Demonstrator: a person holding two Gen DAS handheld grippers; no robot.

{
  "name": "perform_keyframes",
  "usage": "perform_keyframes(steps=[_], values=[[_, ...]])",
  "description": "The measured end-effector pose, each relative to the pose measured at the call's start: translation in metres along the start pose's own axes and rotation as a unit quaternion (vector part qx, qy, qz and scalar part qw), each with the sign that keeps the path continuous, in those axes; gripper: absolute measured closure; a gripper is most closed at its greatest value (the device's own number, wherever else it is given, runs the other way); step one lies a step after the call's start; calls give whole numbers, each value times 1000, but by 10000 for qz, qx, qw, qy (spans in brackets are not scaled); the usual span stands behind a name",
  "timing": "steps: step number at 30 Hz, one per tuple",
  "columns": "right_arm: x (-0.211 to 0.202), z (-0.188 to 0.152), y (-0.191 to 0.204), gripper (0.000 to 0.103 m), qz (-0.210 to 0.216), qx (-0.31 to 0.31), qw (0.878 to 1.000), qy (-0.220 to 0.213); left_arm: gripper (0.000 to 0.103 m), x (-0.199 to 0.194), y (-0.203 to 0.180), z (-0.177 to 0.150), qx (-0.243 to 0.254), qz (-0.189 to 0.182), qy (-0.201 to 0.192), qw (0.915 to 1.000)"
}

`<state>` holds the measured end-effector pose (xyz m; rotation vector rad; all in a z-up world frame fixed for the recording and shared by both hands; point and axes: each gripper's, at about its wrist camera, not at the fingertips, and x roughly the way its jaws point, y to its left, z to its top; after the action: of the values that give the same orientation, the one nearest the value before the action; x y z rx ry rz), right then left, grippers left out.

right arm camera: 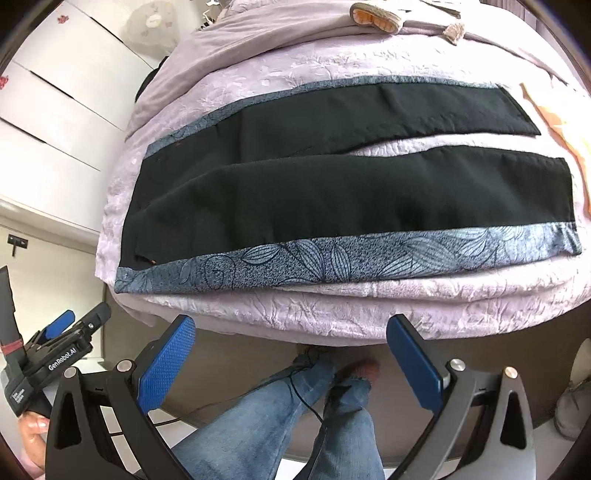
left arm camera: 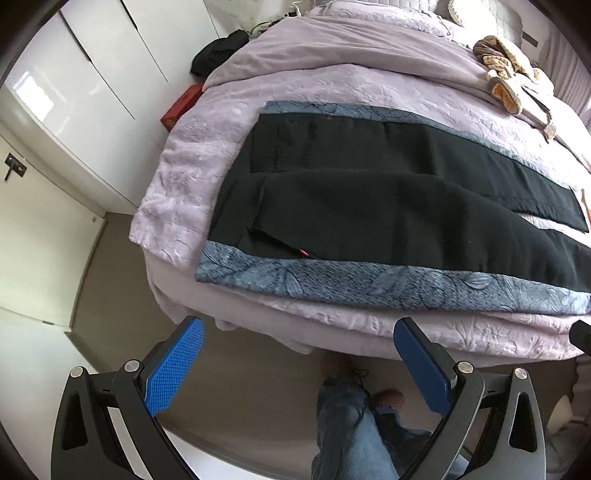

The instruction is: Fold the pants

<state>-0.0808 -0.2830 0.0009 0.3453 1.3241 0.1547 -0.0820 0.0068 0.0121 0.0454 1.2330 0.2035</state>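
Black pants [right arm camera: 332, 195] lie spread flat on a grey leaf-patterned cloth [right arm camera: 369, 258], which rests on the lilac quilt of a bed [right arm camera: 332, 314]. The waist is at the left end of both views; the two legs run to the right and part toward their hems, with a strip of quilt showing between them. The near leg lies just beside the front border of the patterned cloth.

Both tongs hang off the bed's front edge, over the floor. The left tongs [left arm camera: 299, 362] stand wide apart and hold nothing; the right tongs [right arm camera: 291, 354] likewise gape, empty. The person's legs [right arm camera: 295, 424] in blue jeans stand below.

No fold appears made yet. A sound first step, judged from this layout, is to bring one leg over the other: one tongs pinching the near leg at the waist corner, the other at its hem, both taking only the pants and not the patterned cloth beneath. Lifting the two ends together and laying edge on edge should keep the leg from sagging or creasing.

A slipper [right arm camera: 376, 16] lies well apart at the far side.
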Motion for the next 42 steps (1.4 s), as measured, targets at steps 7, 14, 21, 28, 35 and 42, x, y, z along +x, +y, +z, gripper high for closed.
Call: perform_keyframes(steps=[7, 14, 21, 28, 35, 42], values=[[20, 7, 16, 0, 462, 1, 9989, 10, 0, 19, 15, 24, 113, -5, -116, 9999], [84, 18, 48, 0, 1459, 313, 9883, 318, 0, 75, 45, 41, -45, -618, -198, 9979], [158, 8, 59, 36, 2407, 823, 9622, 975, 14, 129, 75, 33, -745, -1285, 464, 9878], [201, 0, 54, 36, 2734, 1293, 9474, 1045, 14, 145, 76, 13, -856, -1794, 739, 9773], [170, 42, 80, 37, 3294, 1186, 9361, 339, 14, 152, 69, 19, -1785, -2725, 975, 9404], [154, 57, 92, 37, 3333, 1076, 9363, 265, 63, 175, 69, 49, -2473, -2530, 1182, 9279]])
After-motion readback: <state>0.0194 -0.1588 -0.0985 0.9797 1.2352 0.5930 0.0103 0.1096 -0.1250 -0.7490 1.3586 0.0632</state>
